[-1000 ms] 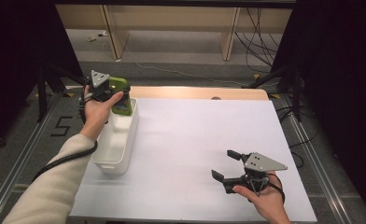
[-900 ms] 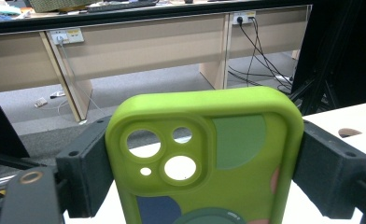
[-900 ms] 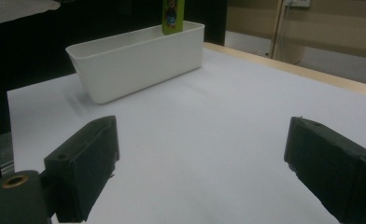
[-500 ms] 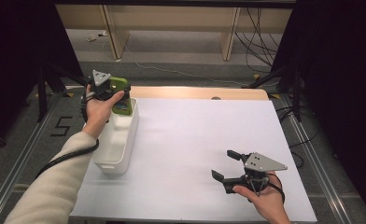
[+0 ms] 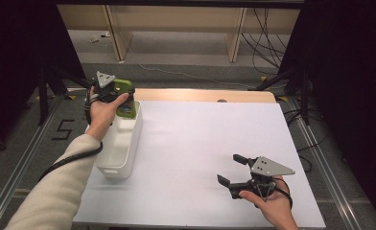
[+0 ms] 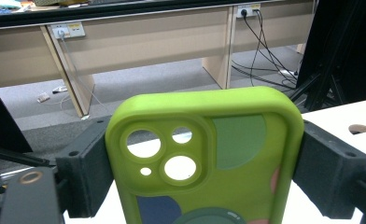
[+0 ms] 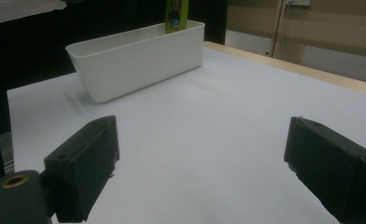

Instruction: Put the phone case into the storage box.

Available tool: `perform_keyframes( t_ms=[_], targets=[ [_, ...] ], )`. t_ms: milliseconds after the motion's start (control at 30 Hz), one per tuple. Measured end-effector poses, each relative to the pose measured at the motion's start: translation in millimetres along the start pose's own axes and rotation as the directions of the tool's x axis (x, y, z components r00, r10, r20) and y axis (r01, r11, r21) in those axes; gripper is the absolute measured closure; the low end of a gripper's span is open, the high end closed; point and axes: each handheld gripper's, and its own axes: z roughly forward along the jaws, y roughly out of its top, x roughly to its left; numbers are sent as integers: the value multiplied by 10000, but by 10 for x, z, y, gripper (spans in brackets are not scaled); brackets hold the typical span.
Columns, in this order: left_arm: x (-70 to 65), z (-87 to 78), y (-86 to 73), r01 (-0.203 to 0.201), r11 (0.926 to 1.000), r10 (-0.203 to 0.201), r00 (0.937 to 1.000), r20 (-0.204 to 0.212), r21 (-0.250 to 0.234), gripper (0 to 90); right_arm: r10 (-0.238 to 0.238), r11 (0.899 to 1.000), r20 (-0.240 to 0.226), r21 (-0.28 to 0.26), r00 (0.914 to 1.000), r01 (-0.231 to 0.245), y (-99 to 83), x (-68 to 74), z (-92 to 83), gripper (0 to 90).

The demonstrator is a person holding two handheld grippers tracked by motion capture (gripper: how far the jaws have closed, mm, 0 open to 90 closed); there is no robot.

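A: Left tool (image 5: 121, 96), state?

B: Clamped on a green phone case (image 6: 204, 154). In the left gripper view both black pads press the case's two long edges, camera cutouts facing the lens, case upright.

A: Where is the case relative to the white bin (image 5: 121, 141)?

B: At the bin's far end, over its rim. From the high view the case stands between the hand (image 5: 102, 108) and the bin's far wall. In the right gripper view its lower part dips behind that wall; I cannot tell whether it touches the bottom.

A: And the bin itself?

B: Long, narrow, plain white, sitting on the table (image 5: 200, 143) along the table's left edge, long side running away from the person. What lies inside it, I cannot tell from here.

A: Right tool (image 5: 234, 170)?

B: Released. Jaws wide apart, nothing between them, bare white table showing through the gap in its own view. It sits low over the table, well apart from the bin, on the bin's right and nearer the person, pointing roughly toward the bin.

A: Arms?

B: Left forearm in a cream sleeve (image 5: 52, 191) runs alongside the bin's outer side, cable (image 5: 68, 160) looped over it. Right hand (image 5: 272, 206) is far from the bin, at the table's near edge.
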Motion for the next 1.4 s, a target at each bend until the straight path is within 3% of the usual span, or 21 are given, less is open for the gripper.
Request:
perform_keyframes(
  t_ms=[1400],
  targets=[
    [-2,122,-106,2,9993,0,10000,-54,371,154,-21,10000,-60,-17,10000,21,-11,7,12,116]
  ],
)
